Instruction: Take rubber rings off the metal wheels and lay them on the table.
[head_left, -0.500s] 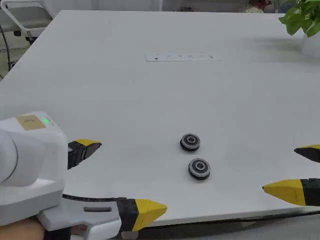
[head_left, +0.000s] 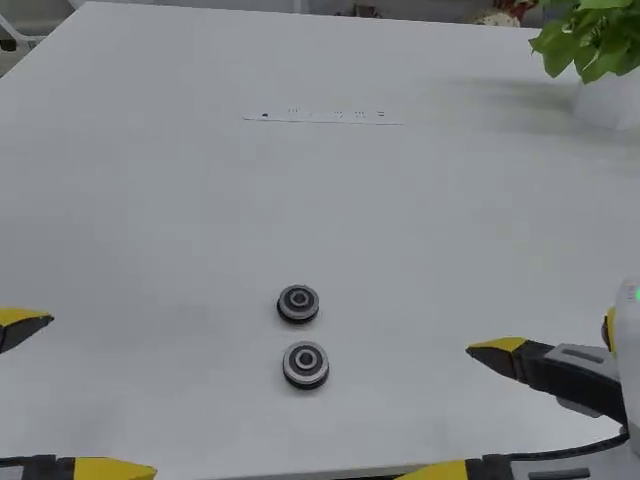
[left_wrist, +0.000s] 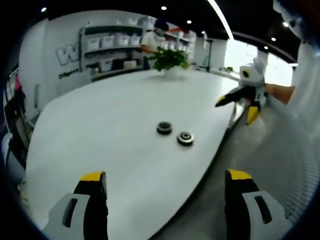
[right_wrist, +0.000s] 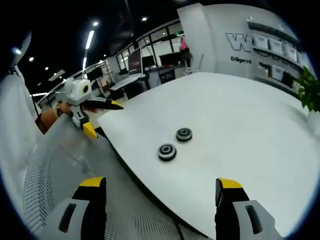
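Two small metal wheels with black rubber rings lie flat on the white table (head_left: 200, 200), close to its front edge. The far wheel (head_left: 298, 304) (left_wrist: 164, 128) (right_wrist: 184, 134) and the near wheel (head_left: 305, 364) (left_wrist: 185, 138) (right_wrist: 166, 151) are a short gap apart. My left gripper (head_left: 70, 395) (left_wrist: 165, 176) (right_wrist: 87, 107) is open at the table's left front edge, well left of the wheels. Right of the wheels, at the front edge, my right gripper (head_left: 455, 408) (right_wrist: 160, 183) (left_wrist: 245, 92) is open too. Neither holds or touches anything.
A potted plant (head_left: 590, 40) (left_wrist: 167, 60) stands at the far right of the table. A flat control strip (head_left: 320, 115) is set into the tabletop farther back. Shelves and a person (left_wrist: 155, 35) are beyond the table.
The head camera has swung, so the wheels sit further left and lower in the picture. The left gripper has drawn back a little to the left. Both grippers stay open.
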